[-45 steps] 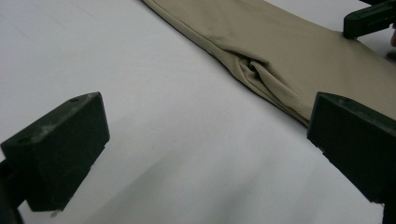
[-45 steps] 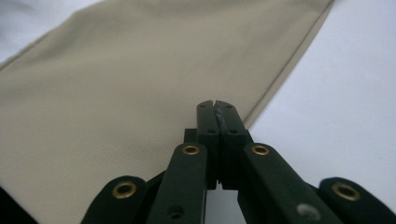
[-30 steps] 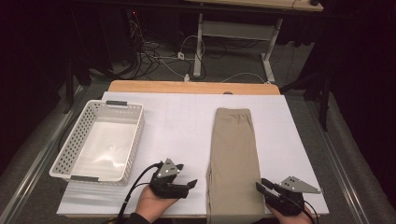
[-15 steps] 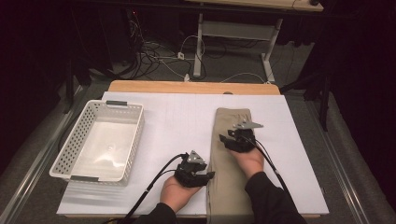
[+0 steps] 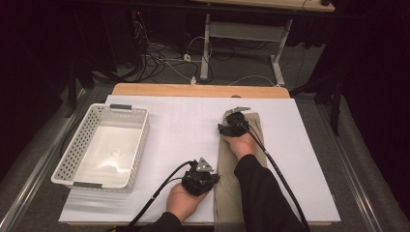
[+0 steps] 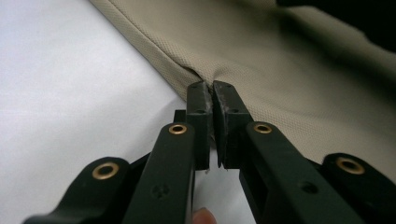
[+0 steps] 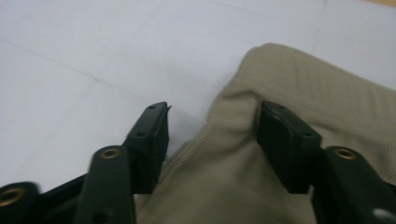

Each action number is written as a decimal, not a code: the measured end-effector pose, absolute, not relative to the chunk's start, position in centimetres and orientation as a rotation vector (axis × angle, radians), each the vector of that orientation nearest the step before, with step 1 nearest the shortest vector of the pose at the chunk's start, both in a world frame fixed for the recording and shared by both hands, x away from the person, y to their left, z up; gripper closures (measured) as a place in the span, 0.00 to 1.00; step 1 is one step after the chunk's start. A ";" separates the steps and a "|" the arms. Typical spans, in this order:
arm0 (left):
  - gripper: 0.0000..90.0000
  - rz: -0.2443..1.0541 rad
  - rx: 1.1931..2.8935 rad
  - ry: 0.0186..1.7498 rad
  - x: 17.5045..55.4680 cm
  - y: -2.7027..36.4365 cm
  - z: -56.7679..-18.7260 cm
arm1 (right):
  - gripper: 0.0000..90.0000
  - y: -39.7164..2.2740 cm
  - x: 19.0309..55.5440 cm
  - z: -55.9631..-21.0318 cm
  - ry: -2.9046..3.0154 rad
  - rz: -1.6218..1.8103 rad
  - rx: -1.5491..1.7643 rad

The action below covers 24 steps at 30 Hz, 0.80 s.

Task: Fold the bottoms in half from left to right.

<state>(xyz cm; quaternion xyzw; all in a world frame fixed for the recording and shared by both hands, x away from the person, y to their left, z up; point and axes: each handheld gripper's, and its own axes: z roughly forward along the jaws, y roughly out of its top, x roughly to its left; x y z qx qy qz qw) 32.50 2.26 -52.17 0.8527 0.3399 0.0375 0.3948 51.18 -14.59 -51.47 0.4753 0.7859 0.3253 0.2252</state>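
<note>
A folded beige garment (image 5: 226, 198) lies lengthwise on the white table (image 5: 183, 130), right of centre. My left gripper (image 5: 215, 179) sits at the garment's near left edge. Its jaws have just closed, and in the left gripper view they (image 6: 213, 88) pinch the hem of the fabric (image 6: 303, 70). My right gripper (image 5: 224, 126) is at the garment's far left corner. Its jaws (image 7: 215, 114) have just been opening and stand apart astride the edge. One pad is over the table (image 7: 93, 56), the other rests on the fabric (image 7: 303, 79), which bulges between them ungripped.
A white plastic basket (image 5: 139, 145) with nothing in it stands at the table's left. A wooden strip (image 5: 198, 90) runs along the far edge. Beyond it are floor cables (image 5: 164, 58) and a desk frame (image 5: 207, 43). The right forearm lies along the garment.
The right gripper travelled from the near right end of the garment up to its far left corner. The left gripper slid right to the garment's edge and shut on it.
</note>
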 end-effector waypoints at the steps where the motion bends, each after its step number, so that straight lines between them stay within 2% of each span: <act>1: 0.93 0.099 2.162 0.859 32.4 2.2 -52.2 | 0.63 -14.6 51.2 -51.5 2.160 0.885 1.296; 3: 0.94 0.122 2.178 0.840 32.2 2.1 -52.1 | 0.83 -14.8 51.2 -51.4 2.157 0.883 1.288; 5: 0.94 0.125 2.178 0.839 32.2 2.0 -52.1 | 0.96 -15.1 51.3 -51.4 2.163 0.880 1.282; 13: 0.95 0.121 2.115 0.870 31.6 3.0 -51.7 | 0.98 -14.9 51.6 -50.6 2.172 0.959 1.266; 24: 0.94 0.134 2.102 0.941 30.4 6.9 -51.8 | 0.98 -9.3 51.0 -50.5 2.242 0.995 1.156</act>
